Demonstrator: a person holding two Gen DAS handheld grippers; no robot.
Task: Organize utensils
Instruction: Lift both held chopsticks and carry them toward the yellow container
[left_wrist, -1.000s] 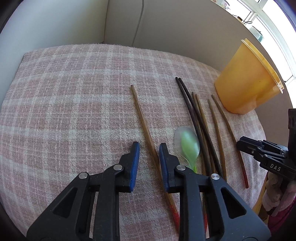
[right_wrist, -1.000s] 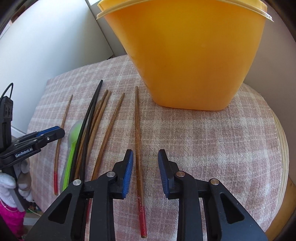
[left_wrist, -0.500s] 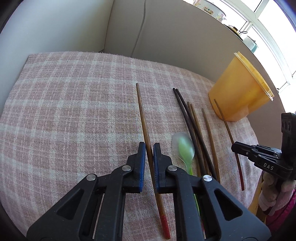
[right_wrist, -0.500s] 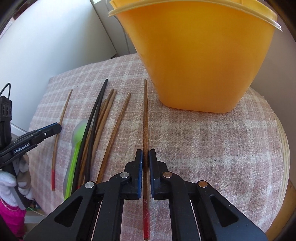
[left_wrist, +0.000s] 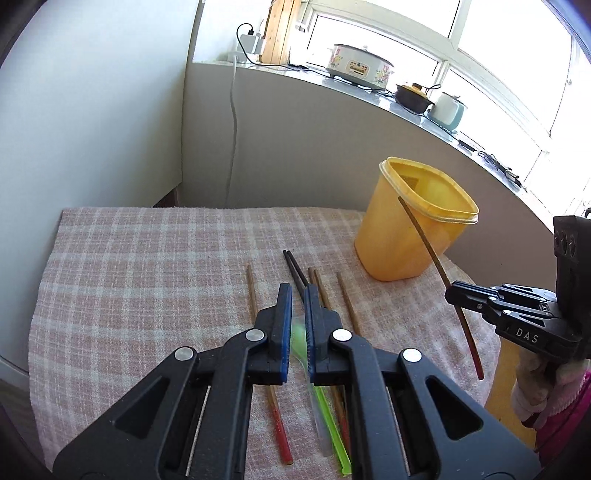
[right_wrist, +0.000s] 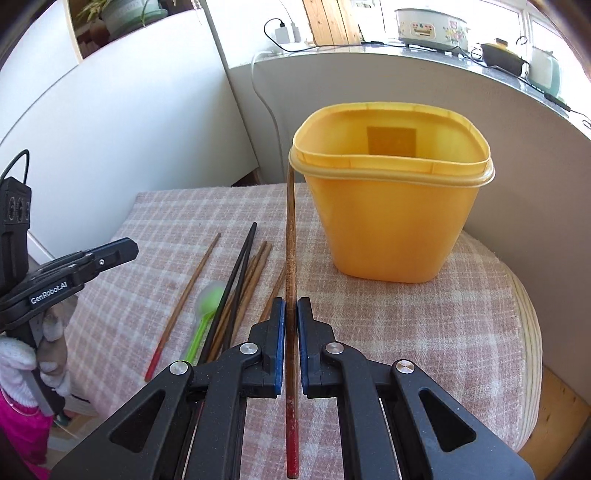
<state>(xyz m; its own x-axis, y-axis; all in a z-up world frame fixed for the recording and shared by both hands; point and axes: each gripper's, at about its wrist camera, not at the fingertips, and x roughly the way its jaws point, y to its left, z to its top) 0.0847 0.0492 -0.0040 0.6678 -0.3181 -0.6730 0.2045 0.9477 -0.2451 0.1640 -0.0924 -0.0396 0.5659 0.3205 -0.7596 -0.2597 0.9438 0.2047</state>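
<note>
My right gripper (right_wrist: 291, 304) is shut on a brown chopstick with a red end (right_wrist: 290, 240). It holds the stick off the cloth, its far tip beside the rim of the yellow container (right_wrist: 388, 221). The left wrist view shows that gripper (left_wrist: 452, 293) and its stick (left_wrist: 421, 236) in front of the container (left_wrist: 399, 240). My left gripper (left_wrist: 298, 291) is shut and holds nothing, raised above the cloth. Below it lie another red-ended chopstick (left_wrist: 252, 291), a blurred green spoon (left_wrist: 328, 417), two black chopsticks (left_wrist: 293, 266) and brown ones (left_wrist: 345, 299).
A pink checked cloth (left_wrist: 147, 277) covers the small round table, whose wooden edge (right_wrist: 532, 332) curves close behind the container. Walls stand at the back and left. Pots (left_wrist: 358, 68) sit on the window ledge. A gloved hand (right_wrist: 14, 365) holds the left gripper.
Both grippers shut around chopsticks and rose. The right one lifted its stick toward the container. The left one came up without its stick, which lies on the cloth. The spoon is now blurred.
</note>
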